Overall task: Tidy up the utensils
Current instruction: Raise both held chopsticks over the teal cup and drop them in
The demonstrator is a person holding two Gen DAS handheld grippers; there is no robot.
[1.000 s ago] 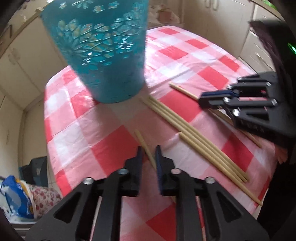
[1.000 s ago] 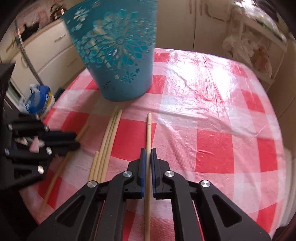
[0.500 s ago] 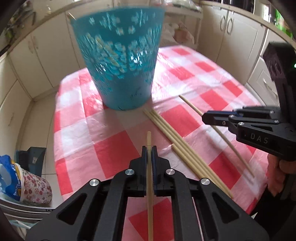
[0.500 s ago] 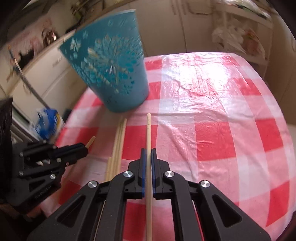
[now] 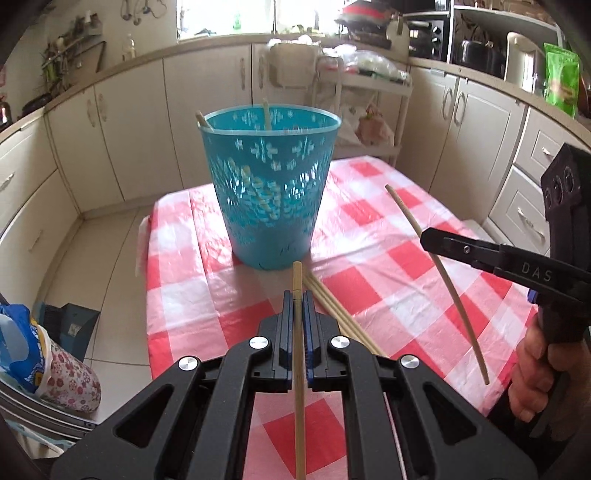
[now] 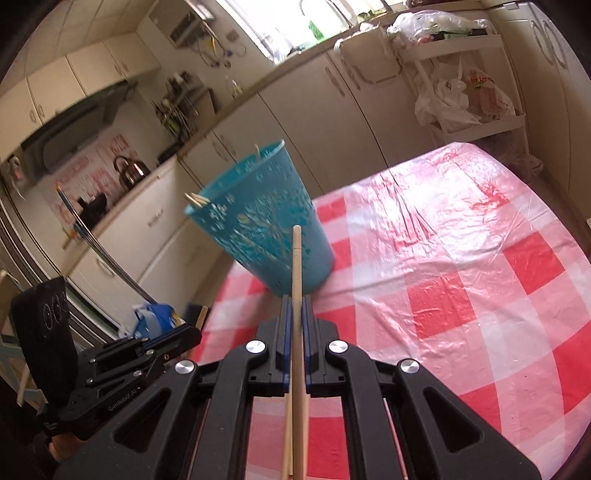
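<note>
Both tongs (image 5: 295,306) (image 6: 294,308) now higher above the table (image 5: 369,221), each clamping one chopstick (image 5: 298,332) (image 6: 296,295).

bright daylight from window (image 5: 225,16), glare on tablecloth (image 6: 436,206), fisheye edge warping, slight blur

Both tools are matte black plastic with triangular cut-outs, silver screws and blue pads inside the fingers. The left tool (image 5: 297,310) reads "GenRobot.AI"; the right tool (image 6: 294,314) reads "DAS", with bare fingers (image 5: 532,373) beneath.

A teal bin (image 5: 271,192) with pale flower cutouts stands on a red-and-white checked tablecloth (image 5: 373,258); chopsticks (image 5: 334,308) are tan.
</note>
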